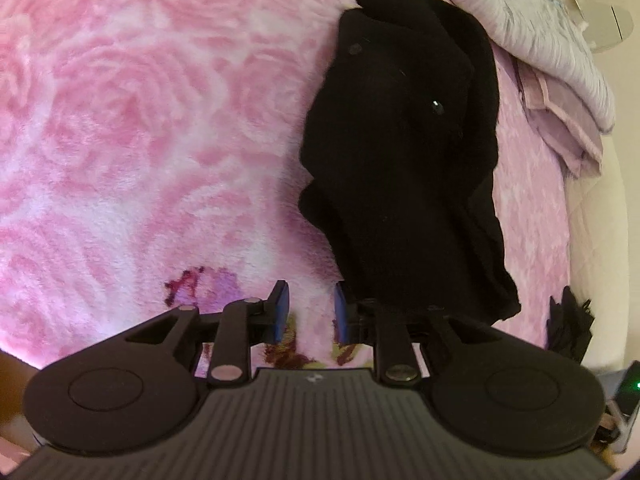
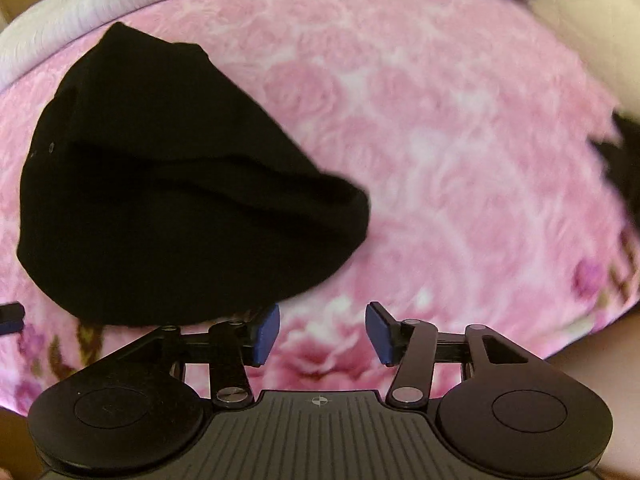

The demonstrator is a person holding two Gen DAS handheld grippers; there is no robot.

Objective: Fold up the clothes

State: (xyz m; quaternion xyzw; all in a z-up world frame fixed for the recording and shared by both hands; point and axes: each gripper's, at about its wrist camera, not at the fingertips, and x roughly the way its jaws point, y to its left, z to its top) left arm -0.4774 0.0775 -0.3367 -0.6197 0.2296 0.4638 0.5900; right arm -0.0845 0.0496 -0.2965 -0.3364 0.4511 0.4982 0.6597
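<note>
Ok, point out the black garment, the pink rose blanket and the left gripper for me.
black garment (image 1: 404,152): left wrist view, middle of the folded body.
pink rose blanket (image 1: 140,120): left wrist view, bare patch left of the garment.
left gripper (image 1: 310,308): left wrist view, gap between its blue fingertips.

No readable text or labels anywhere, perhaps owing to the blurred views.

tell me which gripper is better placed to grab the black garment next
Probably the left gripper: it is open, and its right-hand pad sits right at the near hem of the black garment. The right gripper is open too, but pink blanket fills its gap, the garment off to its left.
</note>
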